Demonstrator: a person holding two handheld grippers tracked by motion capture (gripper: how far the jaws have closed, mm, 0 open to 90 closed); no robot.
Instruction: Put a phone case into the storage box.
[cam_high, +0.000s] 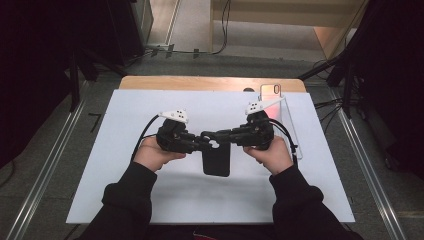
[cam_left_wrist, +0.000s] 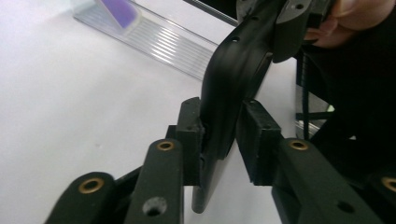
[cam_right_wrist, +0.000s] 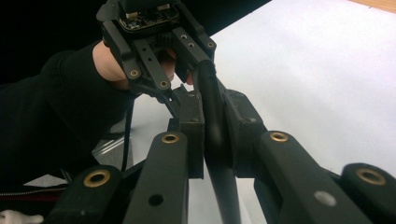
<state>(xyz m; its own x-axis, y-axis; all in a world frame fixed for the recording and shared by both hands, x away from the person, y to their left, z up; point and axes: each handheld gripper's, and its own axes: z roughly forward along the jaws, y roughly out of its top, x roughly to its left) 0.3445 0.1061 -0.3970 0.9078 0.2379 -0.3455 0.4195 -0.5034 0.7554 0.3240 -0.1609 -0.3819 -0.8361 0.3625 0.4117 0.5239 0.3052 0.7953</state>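
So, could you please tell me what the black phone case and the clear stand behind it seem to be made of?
The black phone case looks like soft, matte rubber or silicone: it bows visibly between the left gripper and the right gripper, with only a dull sheen. The clear stand looks like hard, glossy acrylic or similar plastic: see-through, ribbed, with bright glints, though glass cannot be ruled out.

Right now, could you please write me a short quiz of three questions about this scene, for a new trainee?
1. True or false: the black phone case lies flat on the white board, touched by no gripper.
2. What stands in the clear stand at the far right? A) a phone B) a cup C) a book
3. Fill in: the left gripper and the right gripper are both shut on the ____.

Key: 1 false; 2 A, the phone; 3 black phone case.
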